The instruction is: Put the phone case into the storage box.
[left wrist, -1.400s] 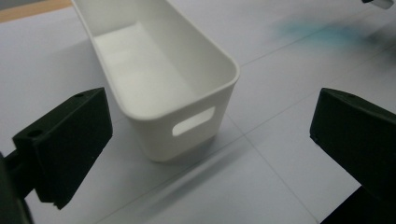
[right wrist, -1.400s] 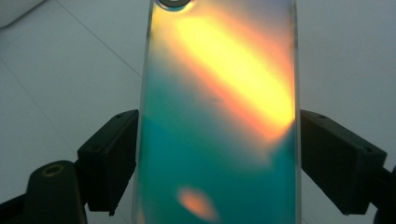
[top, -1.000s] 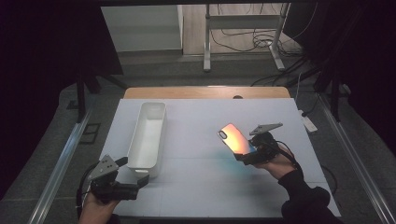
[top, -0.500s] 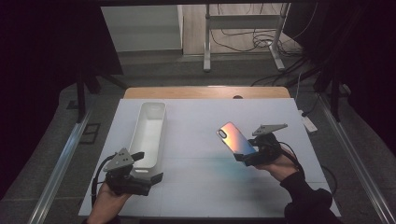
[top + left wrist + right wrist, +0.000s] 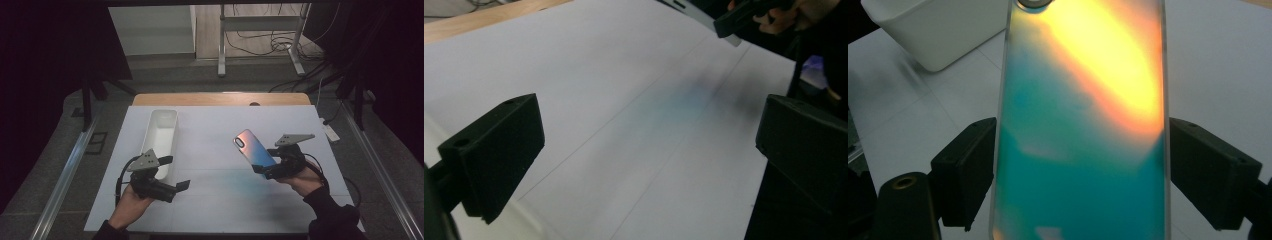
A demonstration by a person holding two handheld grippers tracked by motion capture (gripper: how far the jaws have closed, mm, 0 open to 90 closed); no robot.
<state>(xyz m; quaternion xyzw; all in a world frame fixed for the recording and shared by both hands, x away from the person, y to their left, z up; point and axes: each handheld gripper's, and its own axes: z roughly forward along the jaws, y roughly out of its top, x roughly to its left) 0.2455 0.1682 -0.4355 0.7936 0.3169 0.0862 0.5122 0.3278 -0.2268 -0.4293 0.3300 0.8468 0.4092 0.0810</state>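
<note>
A phone (image 5: 251, 149) with an iridescent back, blue to orange, is held tilted above the right half of the white table (image 5: 220, 200). My right gripper (image 5: 261, 170) is shut on its lower long edges. In the right gripper view the phone (image 5: 1083, 125) stands between both black jaws, its camera ring at the top. My left gripper (image 5: 175, 172) hovers at the near end of a white oblong tray (image 5: 172, 135), pointing right, open with nothing between its jaws (image 5: 644, 150). The right hand (image 5: 774, 12) appears at the top right of the left gripper view.
The tray (image 5: 933, 30) lies lengthwise on the table's left half and looks empty. A wooden strip (image 5: 220, 98) borders the table's far edge. Behind it are a metal stand (image 5: 260, 30) and cables (image 5: 260, 45) on the floor. Dark surroundings flank both sides.
My left gripper has moved right and a little forward, from the table's near left corner to the tray's near end. The phone stays in the right gripper; its sheen shifted from orange to blue.
</note>
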